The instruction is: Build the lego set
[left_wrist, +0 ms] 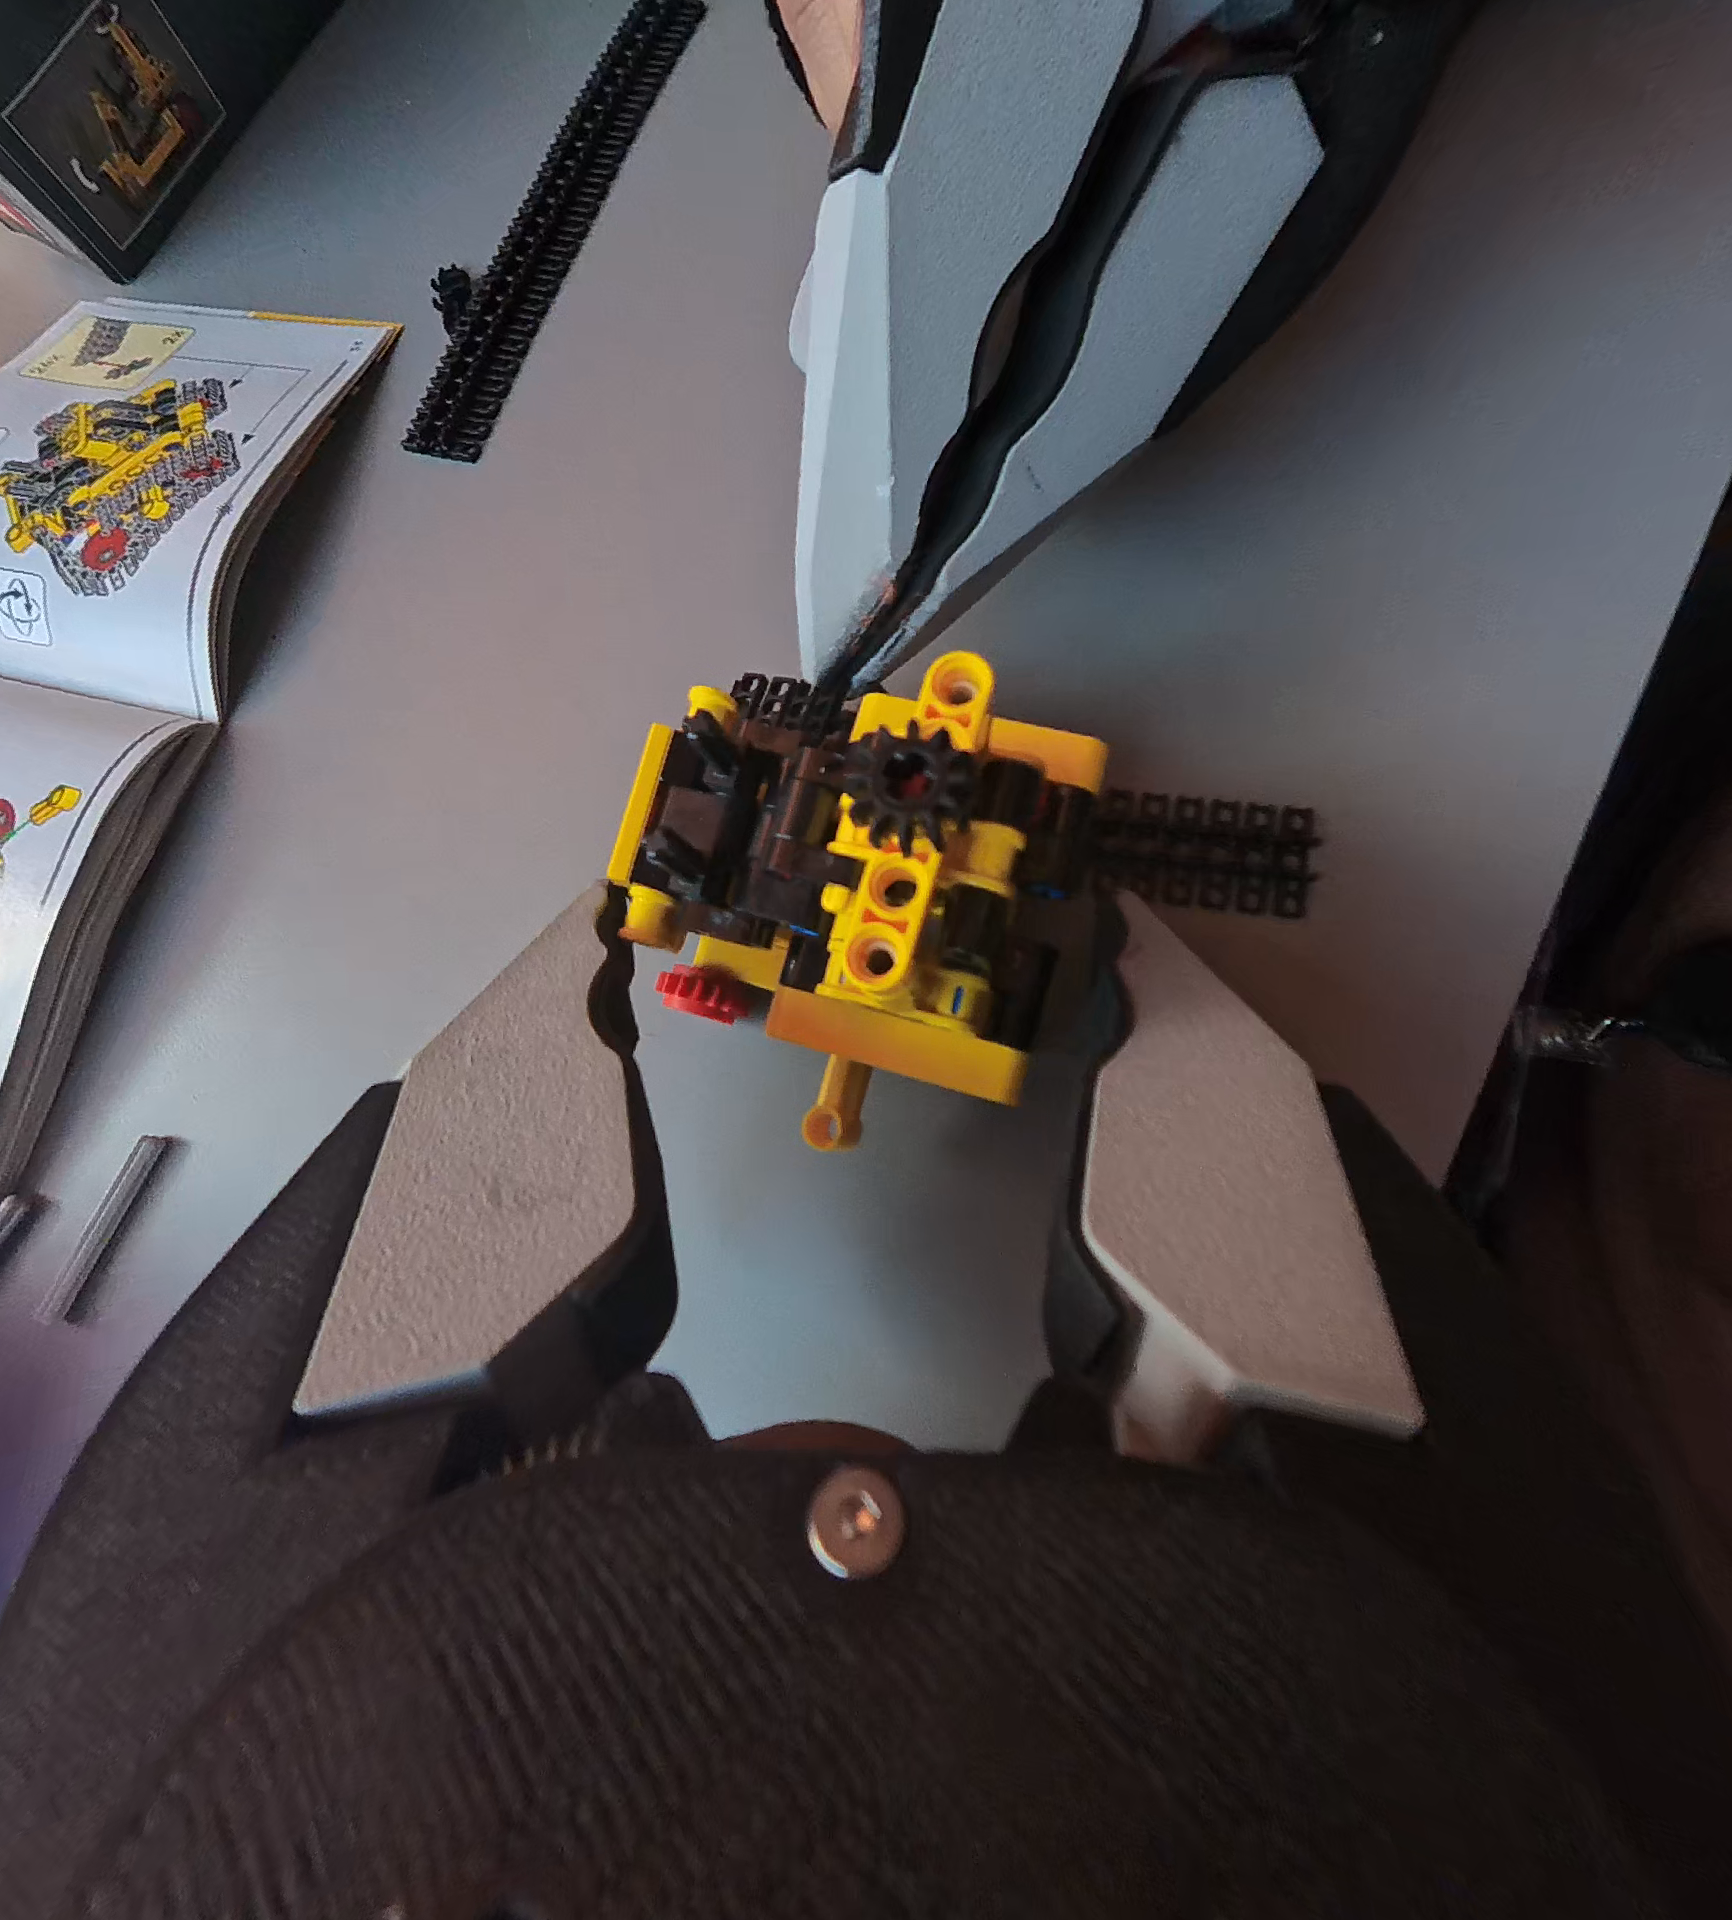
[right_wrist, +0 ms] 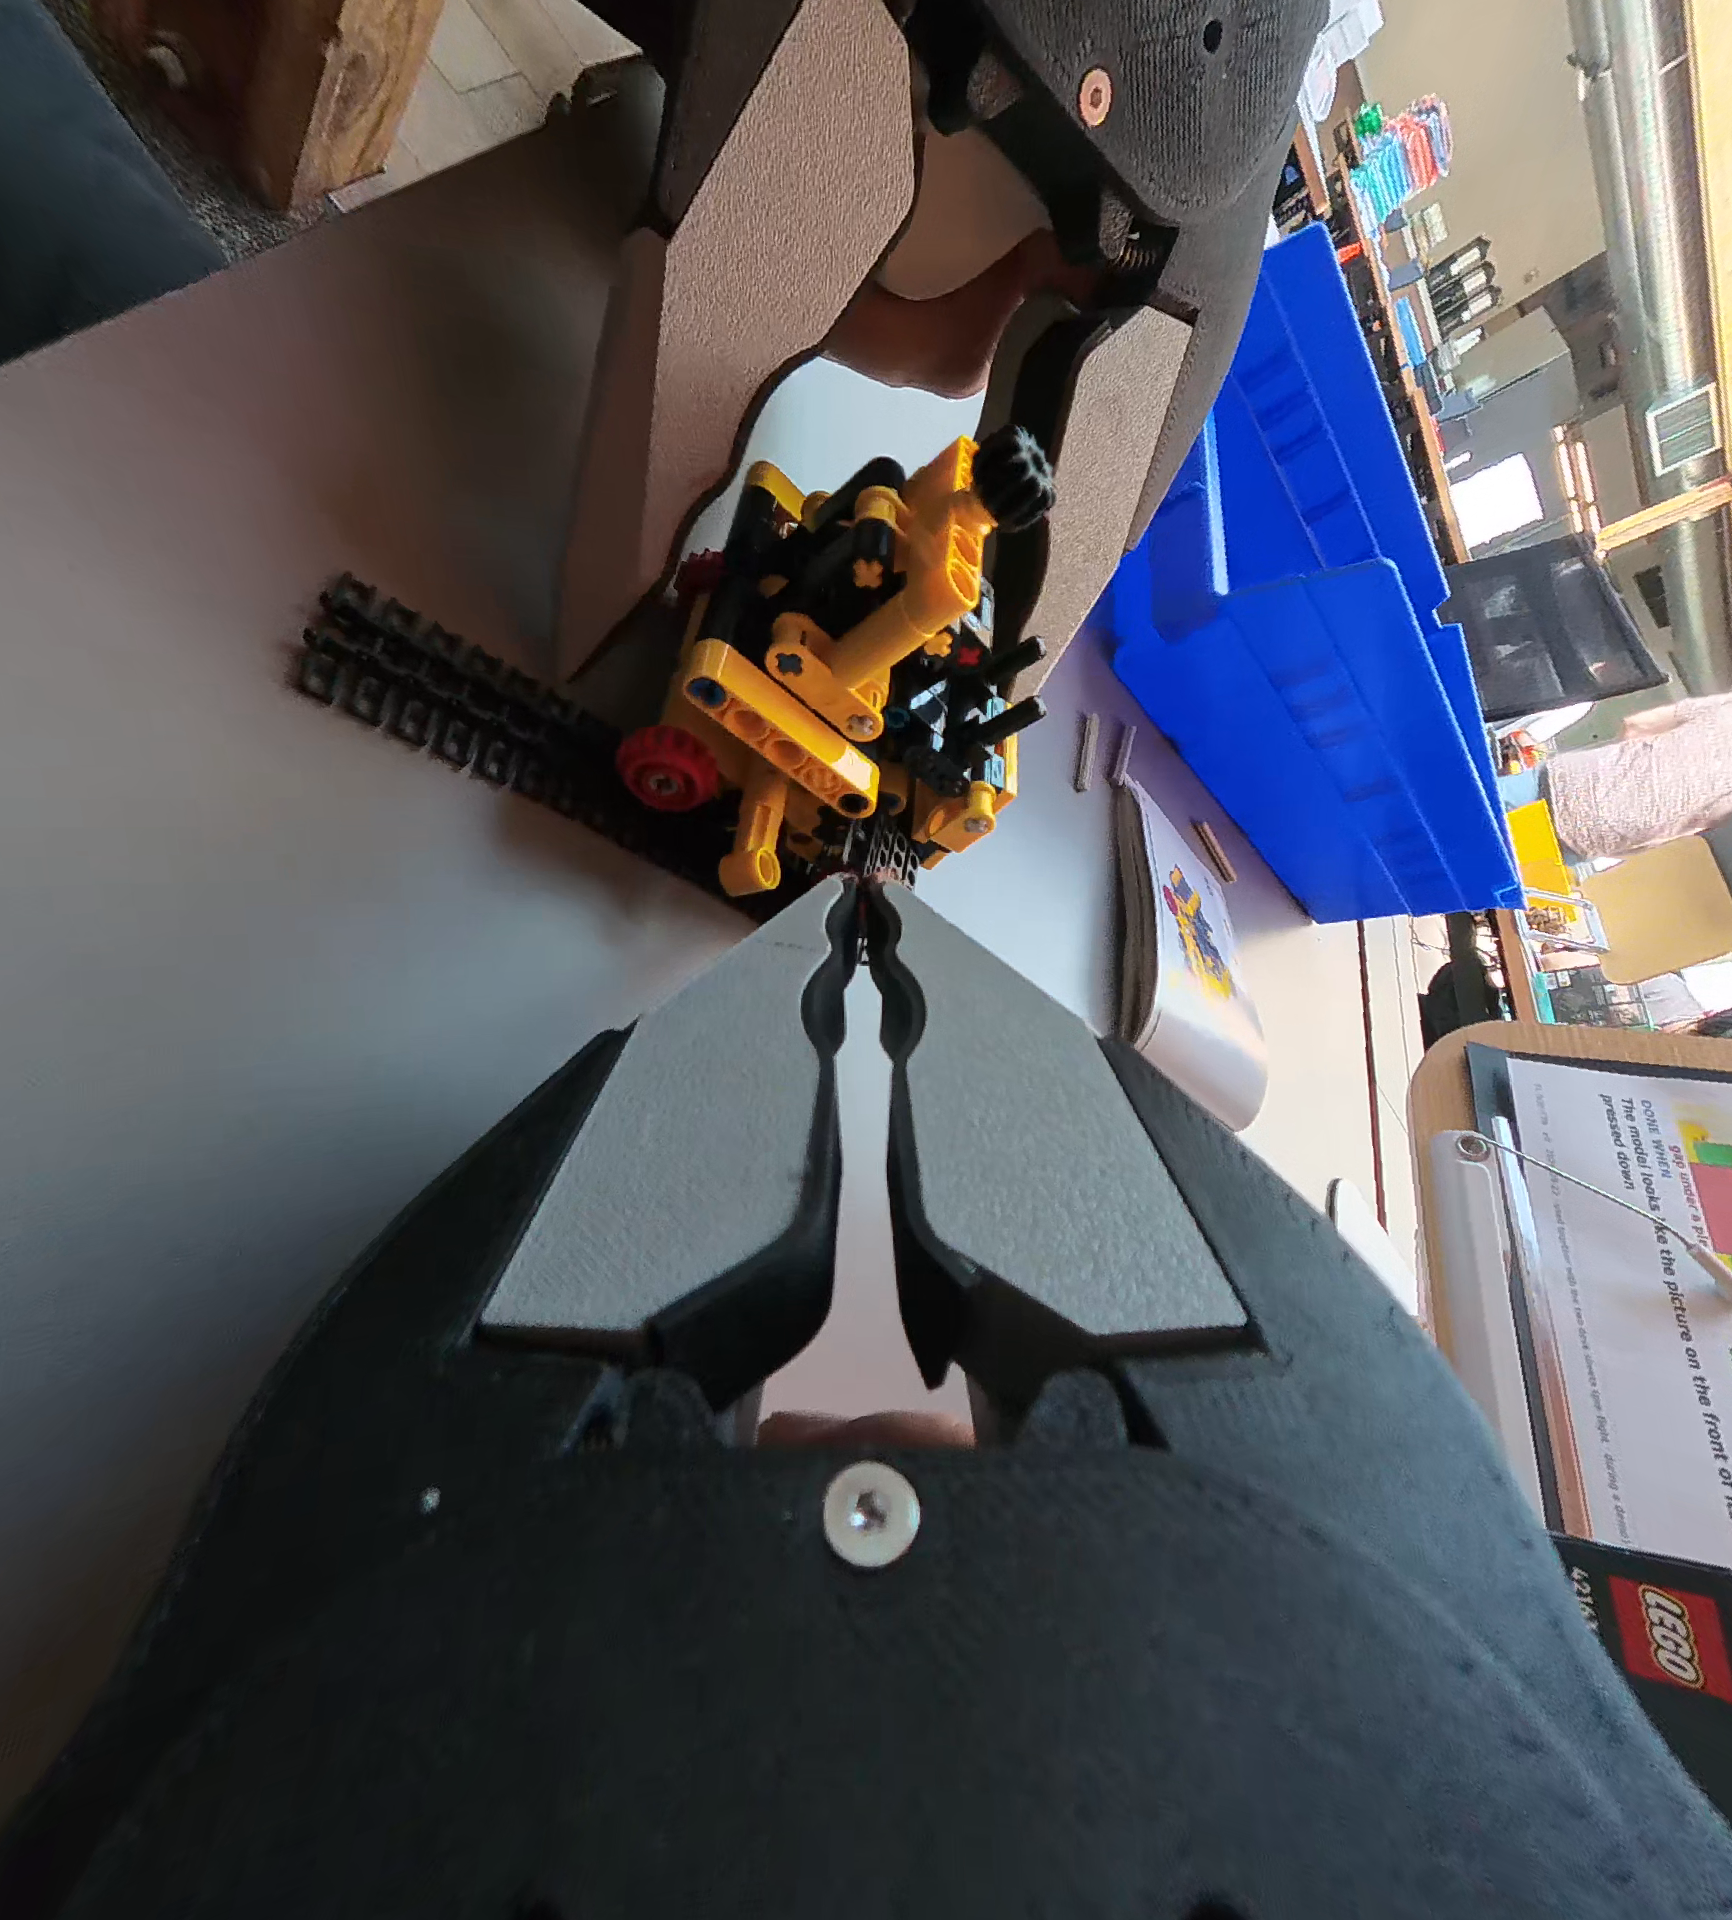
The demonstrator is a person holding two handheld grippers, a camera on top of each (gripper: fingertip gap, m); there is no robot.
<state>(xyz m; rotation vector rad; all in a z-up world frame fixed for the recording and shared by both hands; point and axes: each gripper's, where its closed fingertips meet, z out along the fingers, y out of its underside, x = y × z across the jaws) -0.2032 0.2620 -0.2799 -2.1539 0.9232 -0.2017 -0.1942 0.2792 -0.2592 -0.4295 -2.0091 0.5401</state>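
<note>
The yellow and black lego model [left_wrist: 862, 883] sits on the grey bench [left_wrist: 529, 727], near its middle, on top of a black track strip [left_wrist: 1205, 852] that runs out from under it on one side. The left hand-held gripper [left_wrist: 862, 935] straddles the model, its two fingers spread wide and pressed against opposite sides of the model, grasping it. The right hand-held gripper [right_wrist: 864, 904] comes in from the opposite side, its tips clenched on the end of the track strip at the model's edge. A black gear [left_wrist: 909, 779] stands on top of the model, and a red gear [right_wrist: 662, 771] shows on its side.

A second black track strip [left_wrist: 550, 229] lies apart, toward the far edge of the bench. An open instruction booklet [left_wrist: 93, 520] lies beside it, with the dark set box [left_wrist: 83, 114] in the corner beyond. Two short grey axles [left_wrist: 103, 1226] lie just beside the booklet. Blue bins [right_wrist: 1329, 623] stand along one bench edge.
</note>
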